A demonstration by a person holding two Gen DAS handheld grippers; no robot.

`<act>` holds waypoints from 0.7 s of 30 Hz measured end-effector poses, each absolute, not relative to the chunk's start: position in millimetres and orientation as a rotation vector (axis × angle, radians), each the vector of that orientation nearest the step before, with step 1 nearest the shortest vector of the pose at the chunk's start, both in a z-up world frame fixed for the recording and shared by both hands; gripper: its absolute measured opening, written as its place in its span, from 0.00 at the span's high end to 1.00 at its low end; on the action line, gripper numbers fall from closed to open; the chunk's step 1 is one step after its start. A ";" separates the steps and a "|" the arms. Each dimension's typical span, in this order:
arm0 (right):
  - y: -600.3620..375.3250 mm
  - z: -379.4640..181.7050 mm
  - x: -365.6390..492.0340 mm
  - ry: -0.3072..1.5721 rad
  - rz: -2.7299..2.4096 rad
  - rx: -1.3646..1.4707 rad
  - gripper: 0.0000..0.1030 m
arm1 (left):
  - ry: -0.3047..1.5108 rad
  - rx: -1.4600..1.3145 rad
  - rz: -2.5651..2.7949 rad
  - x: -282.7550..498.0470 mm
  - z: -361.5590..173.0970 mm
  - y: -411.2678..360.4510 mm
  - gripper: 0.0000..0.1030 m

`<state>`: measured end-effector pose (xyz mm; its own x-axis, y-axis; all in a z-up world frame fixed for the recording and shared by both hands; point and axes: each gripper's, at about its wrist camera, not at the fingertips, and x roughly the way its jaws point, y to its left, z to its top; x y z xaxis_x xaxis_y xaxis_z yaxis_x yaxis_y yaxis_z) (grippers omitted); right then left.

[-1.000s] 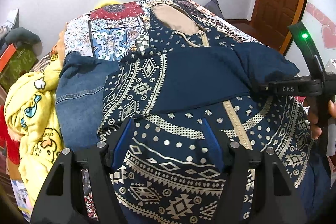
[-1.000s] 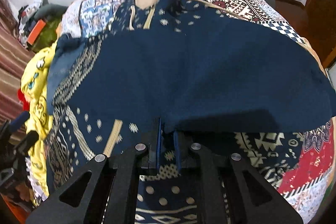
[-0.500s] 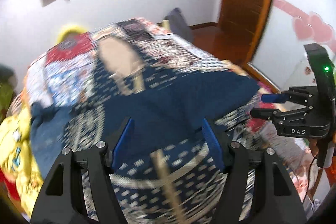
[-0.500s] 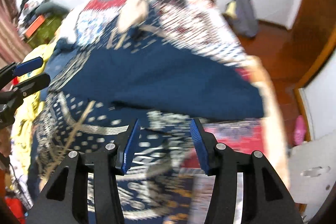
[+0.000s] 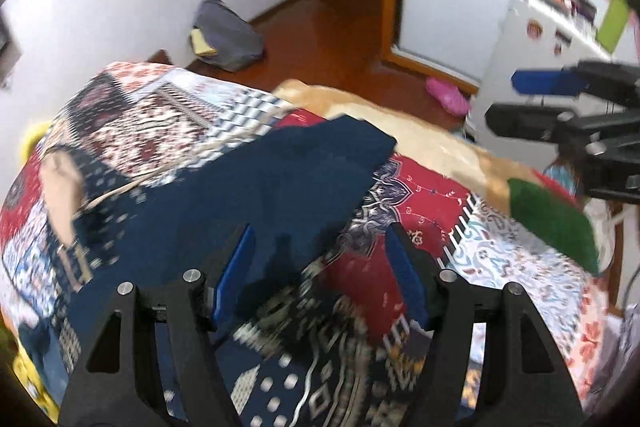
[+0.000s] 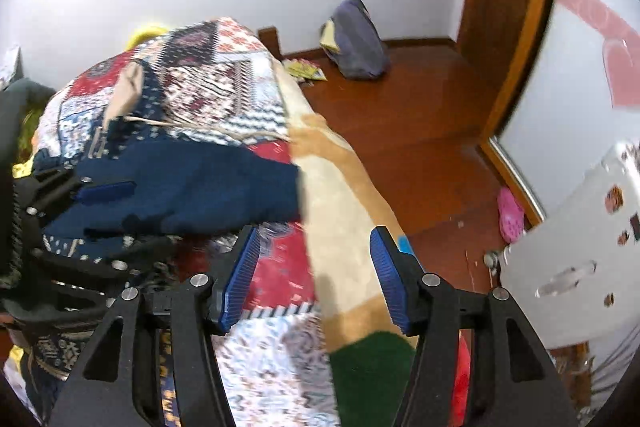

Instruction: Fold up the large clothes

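A navy patterned hooded jacket (image 5: 280, 179) (image 6: 192, 187) lies on the patchwork bedspread (image 5: 192, 107) (image 6: 224, 83), its plain navy sleeve folded across the body. My left gripper (image 5: 320, 267) hovers open over the sleeve's end and the red patch beside it, holding nothing. It also shows at the left of the right wrist view as the left gripper (image 6: 100, 227). My right gripper (image 6: 316, 267) is above the bed's right edge; its jaws are opening with nothing between them. From the left wrist view, the right gripper (image 5: 532, 99) is off to the right, apart from the jacket.
A tan blanket (image 5: 432, 139) (image 6: 332, 187) and a green cloth (image 5: 552, 219) (image 6: 368, 367) lie along the bed's right side. On the wooden floor are a grey bag (image 5: 228, 35) (image 6: 360, 43) and a pink slipper (image 5: 446, 99) (image 6: 510, 215). A white cabinet (image 6: 592, 267) stands right.
The right gripper was shut on the navy sleeve; it let go and its jaws spread. Both grippers swung right, toward the bed's right edge. The sleeve now lies across the jacket.
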<state>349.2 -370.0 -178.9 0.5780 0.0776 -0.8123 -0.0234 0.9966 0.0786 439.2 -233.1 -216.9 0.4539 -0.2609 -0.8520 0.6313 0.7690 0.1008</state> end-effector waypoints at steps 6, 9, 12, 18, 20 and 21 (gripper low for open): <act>-378.9 -191.4 348.1 0.989 0.054 0.068 0.48 | 0.958 0.566 -0.573 451.0 -262.5 -264.2 0.36; -378.6 -192.3 346.0 0.993 0.061 0.055 0.48 | 0.921 0.555 -0.583 453.4 -264.4 -266.3 0.57; -374.0 -192.8 346.3 0.998 0.063 0.029 0.48 | 0.932 0.506 -0.543 464.1 -261.1 -264.4 0.88; -358.7 -186.4 345.1 0.976 0.093 0.026 0.48 | 0.784 0.278 -0.486 466.6 -192.7 -209.3 0.97; -351.1 -184.2 346.5 0.973 0.106 0.025 0.48 | 0.736 0.221 -0.463 464.9 -164.1 -183.5 0.97; -345.3 -182.5 348.0 0.970 0.116 0.025 0.48 | 0.709 0.204 -0.452 463.0 -151.3 -170.9 0.98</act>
<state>348.0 -345.3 -182.5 0.5594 0.1099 -0.8216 -0.0872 0.9935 0.0736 463.0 -170.9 -151.3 0.6680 -0.3298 -0.6671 0.4656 0.8845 0.0289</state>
